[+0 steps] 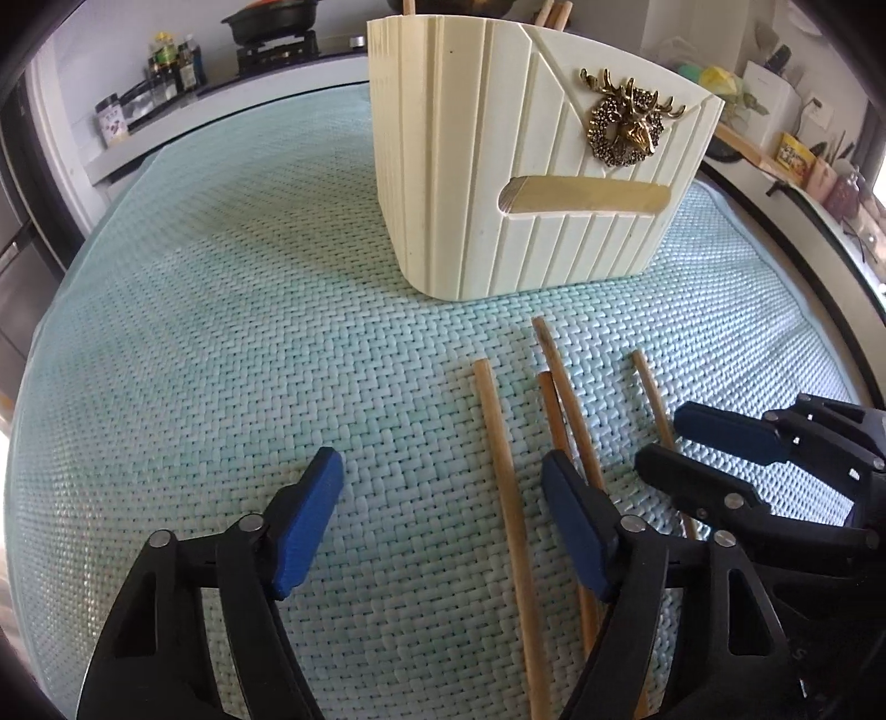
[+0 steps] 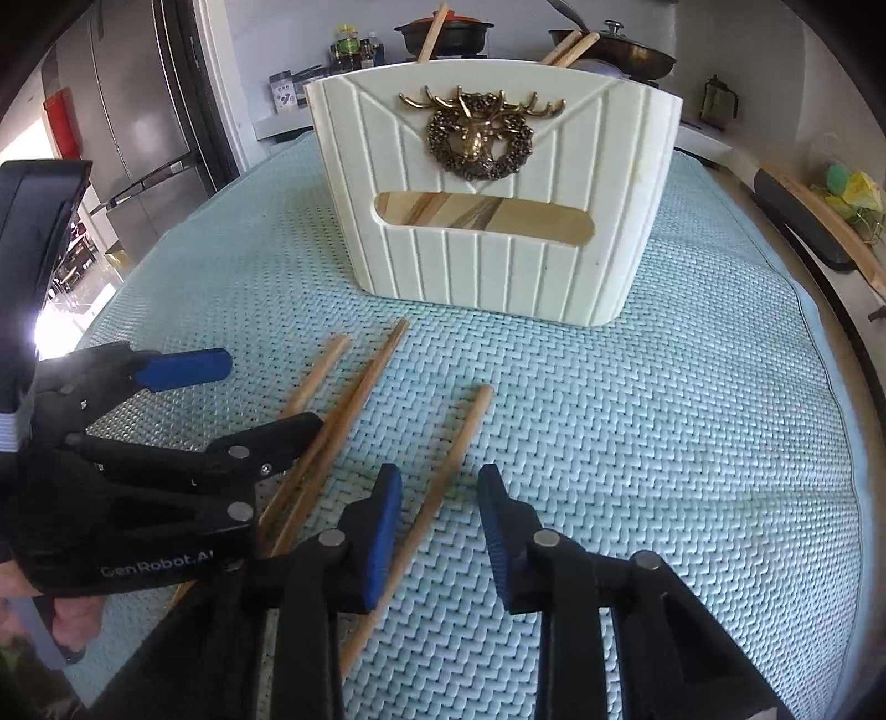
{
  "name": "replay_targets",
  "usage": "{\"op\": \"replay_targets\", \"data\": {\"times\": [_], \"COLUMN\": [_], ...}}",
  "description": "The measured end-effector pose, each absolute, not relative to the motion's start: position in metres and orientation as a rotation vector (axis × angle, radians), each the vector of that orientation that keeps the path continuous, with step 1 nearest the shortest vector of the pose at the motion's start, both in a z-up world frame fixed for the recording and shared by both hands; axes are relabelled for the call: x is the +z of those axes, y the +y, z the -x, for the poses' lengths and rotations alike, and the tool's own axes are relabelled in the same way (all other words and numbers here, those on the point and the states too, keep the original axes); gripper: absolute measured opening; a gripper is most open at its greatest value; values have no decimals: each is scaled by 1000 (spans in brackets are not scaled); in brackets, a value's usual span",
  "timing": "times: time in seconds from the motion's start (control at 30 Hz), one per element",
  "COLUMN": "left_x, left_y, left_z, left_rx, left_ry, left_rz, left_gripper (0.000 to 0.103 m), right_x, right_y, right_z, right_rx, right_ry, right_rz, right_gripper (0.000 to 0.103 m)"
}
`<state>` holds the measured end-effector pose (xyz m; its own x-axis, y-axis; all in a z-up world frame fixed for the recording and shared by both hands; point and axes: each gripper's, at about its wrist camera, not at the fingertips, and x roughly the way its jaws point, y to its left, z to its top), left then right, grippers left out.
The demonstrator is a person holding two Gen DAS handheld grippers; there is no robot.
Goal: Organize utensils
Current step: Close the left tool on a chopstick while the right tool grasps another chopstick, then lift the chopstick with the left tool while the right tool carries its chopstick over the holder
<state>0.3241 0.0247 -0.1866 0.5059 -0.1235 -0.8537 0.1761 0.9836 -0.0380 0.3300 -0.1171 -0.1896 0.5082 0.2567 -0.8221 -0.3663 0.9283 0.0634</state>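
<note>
A cream ribbed utensil holder (image 1: 498, 183) (image 2: 487, 221) with a gold deer ornament stands on the woven light-blue mat (image 1: 221, 332) (image 2: 692, 443). Chopstick ends (image 2: 432, 33) stick out of its top. Several wooden chopsticks (image 1: 509, 509) (image 2: 343, 421) lie loose on the mat in front of it. My left gripper (image 1: 443, 476) (image 2: 266, 387) is open, its jaws straddling the leftmost chopstick. My right gripper (image 2: 440, 487) (image 1: 664, 437) is open, its jaws either side of the rightmost chopstick (image 2: 443, 487) (image 1: 656, 399). Neither holds anything.
Pots on a stove (image 2: 443, 33), bottles (image 1: 171, 61) and a fridge (image 2: 138, 111) stand behind the table. A wooden board (image 2: 819, 221) and clutter lie at the right edge. A hand (image 2: 72, 615) holds the left gripper.
</note>
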Motion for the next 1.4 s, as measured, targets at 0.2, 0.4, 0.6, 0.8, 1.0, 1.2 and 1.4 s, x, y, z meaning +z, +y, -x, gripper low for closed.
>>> {"op": "replay_targets", "data": {"times": [0.2,0.4,0.6,0.8,1.0,1.2,1.4], "left_x": [-185,-186,-159,-97,-39,-15,-1], "left_y": [22,25,39,53,62,67,70], "left_z": [-334,-340,-327,-291,-246,-222,-213], "left_rx": [-217,-241,-244,-279,-318,-327,-328], "left_ry": [1035,1027,961,826,677,590,537], "left_rz": [-46,22,73,110,111,137,162], "left_gripper": [35,6,5,5,5,5,5], "right_x": [-189,-186,-160,-105,-49,-22,-7], "right_y": [-110,-118,-144,-164,-172,-177,-178], "right_z": [-350,-362,-348,-315,-276,-230,-212], "right_rx": [372,403,446,502,546,553,548], "right_ry": [970,973,898,777,635,527,448], "right_rz": [113,38,-82,-132,-128,-100,-63], "right_gripper": [13,6,6,6,6,6,6]}}
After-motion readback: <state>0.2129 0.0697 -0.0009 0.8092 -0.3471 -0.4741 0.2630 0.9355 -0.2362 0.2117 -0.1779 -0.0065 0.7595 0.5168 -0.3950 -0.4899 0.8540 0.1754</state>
